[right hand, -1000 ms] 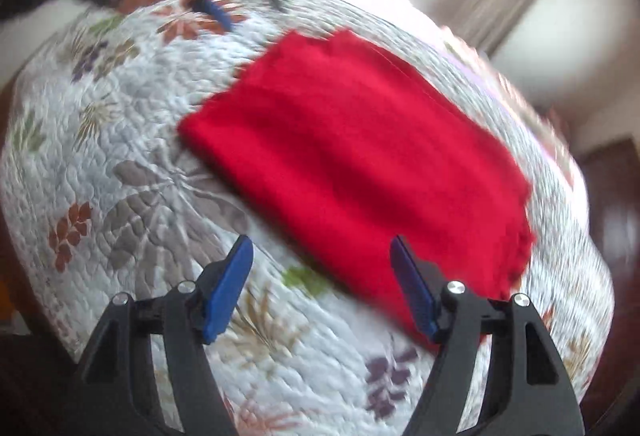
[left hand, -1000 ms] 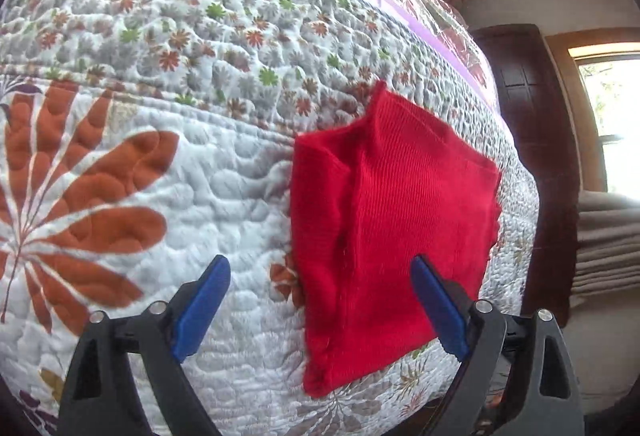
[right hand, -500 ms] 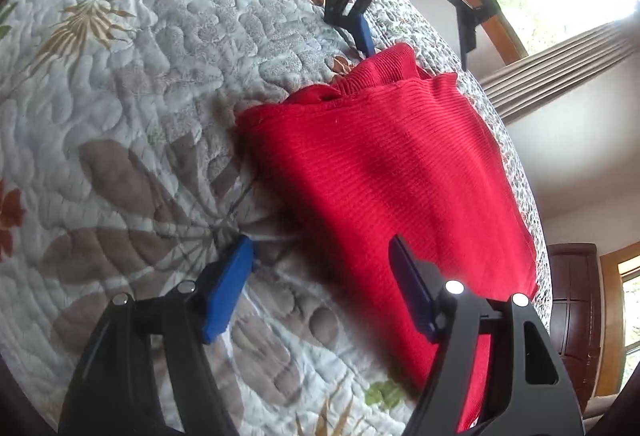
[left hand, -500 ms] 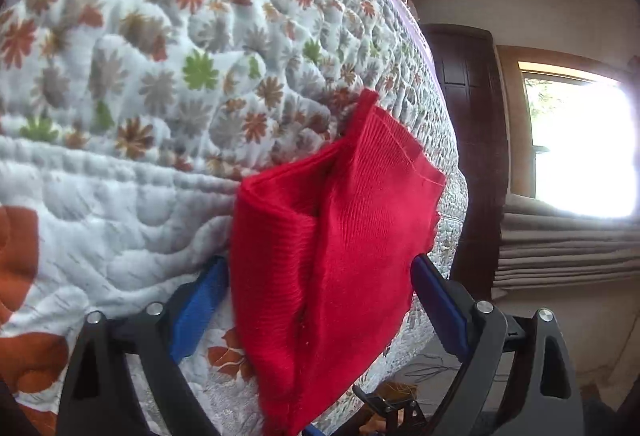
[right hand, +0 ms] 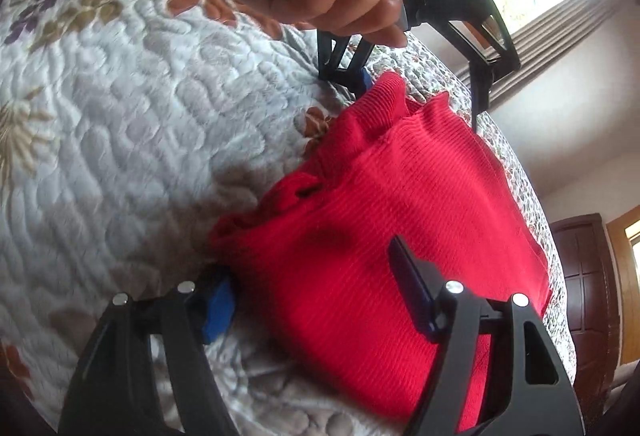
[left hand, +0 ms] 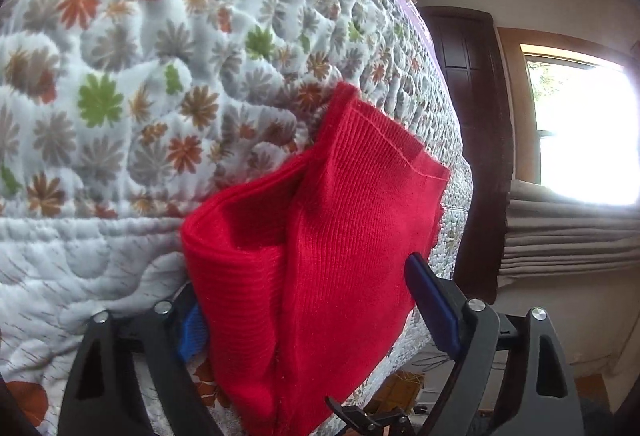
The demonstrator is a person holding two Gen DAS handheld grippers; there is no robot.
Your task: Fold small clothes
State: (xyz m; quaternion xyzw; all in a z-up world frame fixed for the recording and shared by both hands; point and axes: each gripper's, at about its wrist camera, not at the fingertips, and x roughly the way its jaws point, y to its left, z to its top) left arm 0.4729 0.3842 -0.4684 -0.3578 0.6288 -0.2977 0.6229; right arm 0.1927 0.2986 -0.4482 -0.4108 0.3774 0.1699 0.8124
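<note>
the red garment (left hand: 320, 276) lies folded on the quilted bed (left hand: 120, 116) near its edge, bunched up between both claws. the left claw (left hand: 308, 308) and right claw (right hand: 316, 292) each stand wide open astride a fold of cloth, gripping nothing yet (pads just beside the fabric). closing now may catch only the top layer, so the fold could slip apart or drag off the bed.

Floral quilted bed (left hand: 168, 48), dark wooden door (left hand: 472, 116), bright window (left hand: 580, 128), grey curtain (left hand: 568, 232), pale walls
</note>
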